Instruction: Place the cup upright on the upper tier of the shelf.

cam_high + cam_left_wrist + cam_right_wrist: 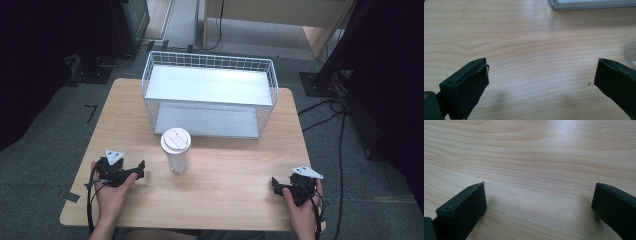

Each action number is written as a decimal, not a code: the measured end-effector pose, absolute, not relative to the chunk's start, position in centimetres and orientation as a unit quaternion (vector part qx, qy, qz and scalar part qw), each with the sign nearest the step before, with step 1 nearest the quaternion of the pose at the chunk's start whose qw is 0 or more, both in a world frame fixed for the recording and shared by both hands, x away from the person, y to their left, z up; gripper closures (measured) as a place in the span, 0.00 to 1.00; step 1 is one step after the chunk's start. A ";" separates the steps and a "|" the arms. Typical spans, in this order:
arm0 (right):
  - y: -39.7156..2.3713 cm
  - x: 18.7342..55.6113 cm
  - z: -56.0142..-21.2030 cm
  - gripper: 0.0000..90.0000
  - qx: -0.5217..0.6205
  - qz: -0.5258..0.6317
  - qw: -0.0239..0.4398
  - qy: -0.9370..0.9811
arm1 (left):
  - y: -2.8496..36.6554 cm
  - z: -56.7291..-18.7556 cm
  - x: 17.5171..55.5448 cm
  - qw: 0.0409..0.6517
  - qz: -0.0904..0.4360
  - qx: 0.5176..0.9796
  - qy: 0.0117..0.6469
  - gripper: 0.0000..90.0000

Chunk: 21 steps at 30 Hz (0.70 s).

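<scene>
Each black gripper carried a grey three-cornered plate [114, 156] on top. Thin black cables [90, 210] trailed back along the bare forearms.

A white lidded cup [176, 150] stands upright near the middle of the wooden table [235, 175]. It is a translucent, slightly tapered cup, wider at the top, closed by a round white lid [175, 138] with a raised drinking tab. It stands just in front of the white wire basket [210, 95], apart from it. The basket is a rectangular, open-topped frame of thin white wire grid with 2 flat pale panels, 1 at the top level and 1 at the bottom. It sits squarely at the far middle of the table, its long side facing the person, and holds nothing visible.
</scene>
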State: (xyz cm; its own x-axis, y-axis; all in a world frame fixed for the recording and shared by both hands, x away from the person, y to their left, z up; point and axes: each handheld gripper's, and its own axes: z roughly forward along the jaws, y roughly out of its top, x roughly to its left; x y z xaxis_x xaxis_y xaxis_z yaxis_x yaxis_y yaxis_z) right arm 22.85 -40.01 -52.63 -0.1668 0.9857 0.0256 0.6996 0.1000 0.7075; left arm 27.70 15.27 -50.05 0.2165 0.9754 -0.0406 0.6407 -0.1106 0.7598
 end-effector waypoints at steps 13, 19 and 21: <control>-40.0 22.9 -52.6 0.00 0.600 0.300 0.238 0.702 | 12.2 -49.1 26.4 0.377 0.226 0.740 0.510 0.00; -40.0 22.9 -52.6 0.00 0.599 0.300 0.239 0.703 | 11.1 -48.5 25.9 0.398 0.213 0.746 0.489 0.00; -40.0 22.9 -52.6 0.00 0.600 0.301 0.238 0.702 | 10.7 -48.5 25.8 0.398 0.211 0.750 0.484 0.00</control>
